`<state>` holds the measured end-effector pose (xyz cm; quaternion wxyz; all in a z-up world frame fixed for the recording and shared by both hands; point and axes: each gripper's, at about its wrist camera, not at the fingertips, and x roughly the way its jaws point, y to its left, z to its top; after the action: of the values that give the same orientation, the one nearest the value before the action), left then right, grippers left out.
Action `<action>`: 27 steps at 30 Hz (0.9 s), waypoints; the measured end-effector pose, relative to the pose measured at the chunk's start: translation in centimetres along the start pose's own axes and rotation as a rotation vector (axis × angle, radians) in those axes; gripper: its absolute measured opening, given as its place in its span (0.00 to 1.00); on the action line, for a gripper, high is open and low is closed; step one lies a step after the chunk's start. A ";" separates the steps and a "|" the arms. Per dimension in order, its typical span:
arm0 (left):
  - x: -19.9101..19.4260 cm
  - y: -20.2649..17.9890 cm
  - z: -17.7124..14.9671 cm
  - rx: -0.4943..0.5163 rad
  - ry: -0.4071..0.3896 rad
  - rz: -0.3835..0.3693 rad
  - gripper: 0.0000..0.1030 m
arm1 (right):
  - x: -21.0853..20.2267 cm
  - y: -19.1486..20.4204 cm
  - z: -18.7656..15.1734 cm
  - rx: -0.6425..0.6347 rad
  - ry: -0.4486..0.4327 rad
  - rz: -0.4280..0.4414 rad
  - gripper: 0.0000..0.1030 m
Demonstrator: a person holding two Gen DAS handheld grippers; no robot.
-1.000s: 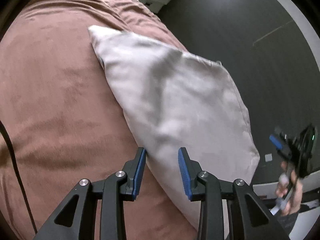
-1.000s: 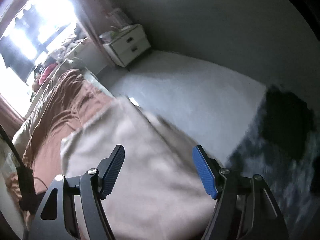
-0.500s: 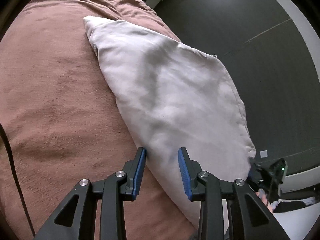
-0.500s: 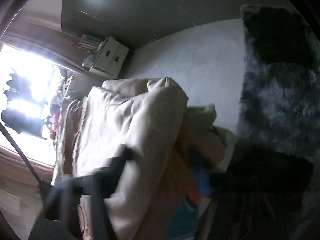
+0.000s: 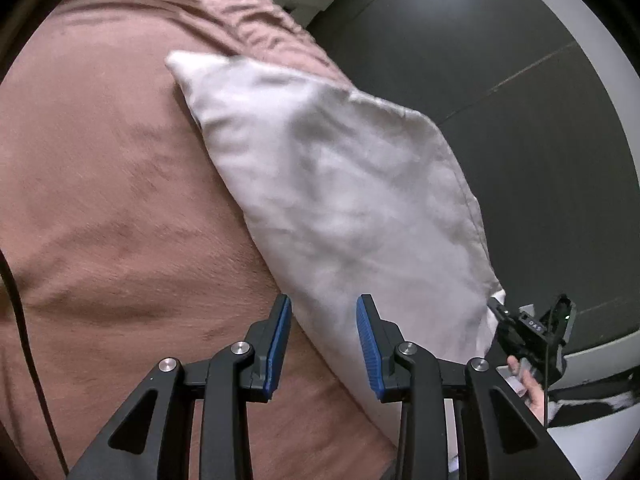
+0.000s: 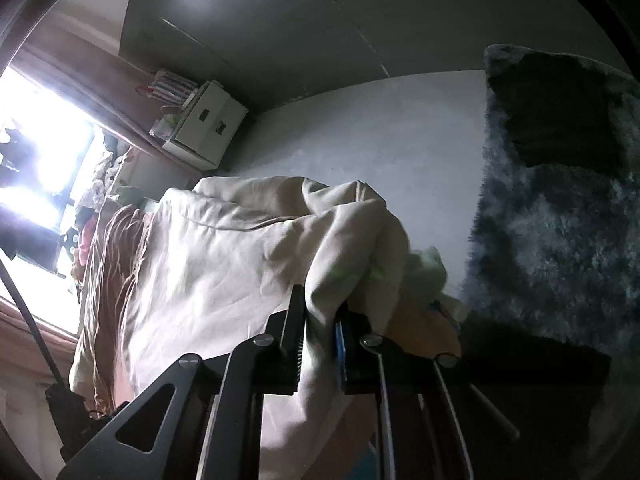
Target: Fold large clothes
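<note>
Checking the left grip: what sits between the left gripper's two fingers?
In the left wrist view, the near edge of the cream garment lies between the open left gripper fingers, over the brown bedspread; neither pad visibly clamps it.

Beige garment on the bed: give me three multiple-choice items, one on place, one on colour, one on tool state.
1. Where does the beige garment lie?
A. on the floor rug
B. on the brown bedspread
C. on the drawer unit

2. What colour are the left tool pads?
A. blue
B. red
C. green

3. What is the right tool doing?
A. hanging open over the floor
B. lying on the bed
C. shut on the garment's corner

Answers: 1 B, the cloth rests on the bedspread; 2 A, both pads are blue; 3 C, fabric is pinched between its fingers.
</note>
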<state>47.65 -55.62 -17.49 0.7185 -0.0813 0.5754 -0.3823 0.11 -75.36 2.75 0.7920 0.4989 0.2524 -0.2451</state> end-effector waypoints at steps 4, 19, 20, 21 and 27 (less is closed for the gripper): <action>-3.0 -0.9 -0.5 0.051 -0.049 0.045 0.34 | -3.5 1.5 -1.0 -0.066 -0.037 -0.037 0.70; -20.1 -4.0 -8.4 0.138 -0.256 0.189 0.65 | -16.9 7.4 -10.1 -0.254 -0.076 -0.036 0.81; -21.3 -3.8 -9.1 0.132 -0.274 0.188 0.74 | -17.4 7.5 -10.4 -0.260 -0.080 -0.041 0.81; -22.5 -3.5 -9.7 0.126 -0.297 0.183 0.85 | -18.4 7.8 -11.0 -0.270 -0.088 -0.039 0.82; -29.3 -1.9 -13.9 0.095 -0.443 0.161 1.00 | -19.9 9.7 -16.2 -0.339 -0.103 -0.033 0.95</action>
<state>33.06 -33.61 1.50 0.8584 -0.0834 0.3896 -0.3232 -11.23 -54.15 15.96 0.8726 0.3405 0.2574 -0.2375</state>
